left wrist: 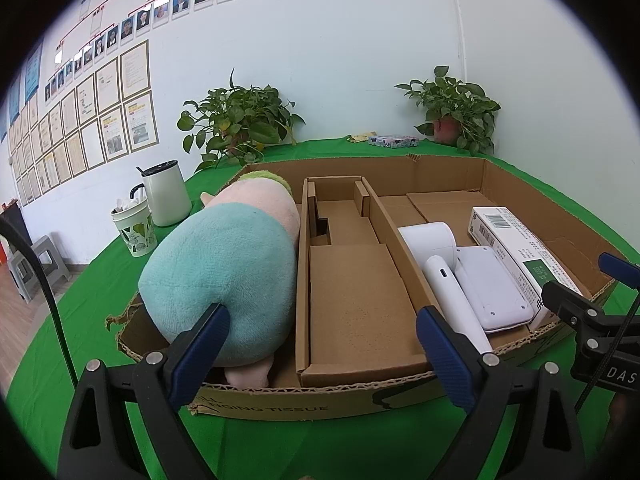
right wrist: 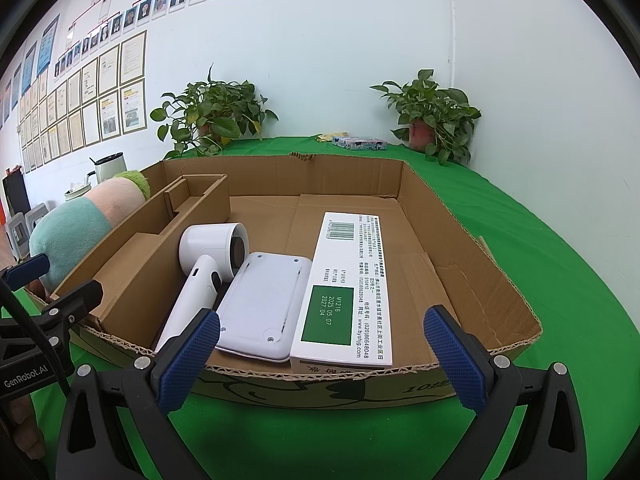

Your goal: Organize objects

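Observation:
A shallow cardboard tray (left wrist: 400,164) (right wrist: 472,264) lies on the green table. In its left part lies a plush toy (left wrist: 228,264) (right wrist: 80,224), teal and pink. A cardboard insert (left wrist: 352,296) (right wrist: 160,248) fills the middle. On the right lie a white hair dryer (left wrist: 436,256) (right wrist: 204,264), a white flat device (left wrist: 488,288) (right wrist: 264,304) and a white and green carton (left wrist: 520,248) (right wrist: 348,280). My left gripper (left wrist: 324,352) is open and empty at the tray's near edge. My right gripper (right wrist: 324,360) is open and empty before the carton.
Two potted plants (left wrist: 240,120) (left wrist: 452,112) stand at the back by the wall, with a small patterned box (left wrist: 392,141) between them. A white kettle (left wrist: 166,194) and a leaf-print cup (left wrist: 134,228) stand left of the tray. Grey stools (left wrist: 36,264) stand on the floor.

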### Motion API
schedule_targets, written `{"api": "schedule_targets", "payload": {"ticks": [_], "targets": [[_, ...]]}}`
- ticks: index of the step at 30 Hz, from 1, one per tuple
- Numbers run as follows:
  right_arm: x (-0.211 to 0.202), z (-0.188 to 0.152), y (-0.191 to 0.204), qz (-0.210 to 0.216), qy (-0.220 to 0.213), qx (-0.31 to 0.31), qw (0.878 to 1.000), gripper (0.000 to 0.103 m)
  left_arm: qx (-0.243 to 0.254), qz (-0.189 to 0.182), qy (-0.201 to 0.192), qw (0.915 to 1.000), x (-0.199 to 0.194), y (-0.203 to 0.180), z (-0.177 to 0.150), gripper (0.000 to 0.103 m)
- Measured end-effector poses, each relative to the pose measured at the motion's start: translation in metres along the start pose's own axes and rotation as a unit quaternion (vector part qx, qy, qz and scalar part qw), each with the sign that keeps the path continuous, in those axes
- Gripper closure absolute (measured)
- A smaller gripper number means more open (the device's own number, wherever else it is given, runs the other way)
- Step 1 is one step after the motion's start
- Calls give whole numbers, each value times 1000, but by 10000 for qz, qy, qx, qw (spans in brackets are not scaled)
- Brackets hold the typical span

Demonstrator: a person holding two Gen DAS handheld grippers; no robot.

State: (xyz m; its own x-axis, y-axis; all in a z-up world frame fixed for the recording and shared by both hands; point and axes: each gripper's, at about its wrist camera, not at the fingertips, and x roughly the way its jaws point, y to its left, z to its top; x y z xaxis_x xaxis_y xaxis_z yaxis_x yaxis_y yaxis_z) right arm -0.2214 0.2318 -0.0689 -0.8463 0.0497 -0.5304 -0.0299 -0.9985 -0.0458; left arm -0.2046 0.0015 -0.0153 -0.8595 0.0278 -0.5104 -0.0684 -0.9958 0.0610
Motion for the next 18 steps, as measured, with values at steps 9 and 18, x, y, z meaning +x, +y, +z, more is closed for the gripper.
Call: {"api": "schedule_targets", "payload": {"ticks": [9,18], "targets": [[0,0,0,4,-1,1,10000,0,-4,0,2,10000,0,0,0,8],[-1,0,0,2,-1,2,10000,0,15,59,-11,10000,-1,-1,-1,8]]}}
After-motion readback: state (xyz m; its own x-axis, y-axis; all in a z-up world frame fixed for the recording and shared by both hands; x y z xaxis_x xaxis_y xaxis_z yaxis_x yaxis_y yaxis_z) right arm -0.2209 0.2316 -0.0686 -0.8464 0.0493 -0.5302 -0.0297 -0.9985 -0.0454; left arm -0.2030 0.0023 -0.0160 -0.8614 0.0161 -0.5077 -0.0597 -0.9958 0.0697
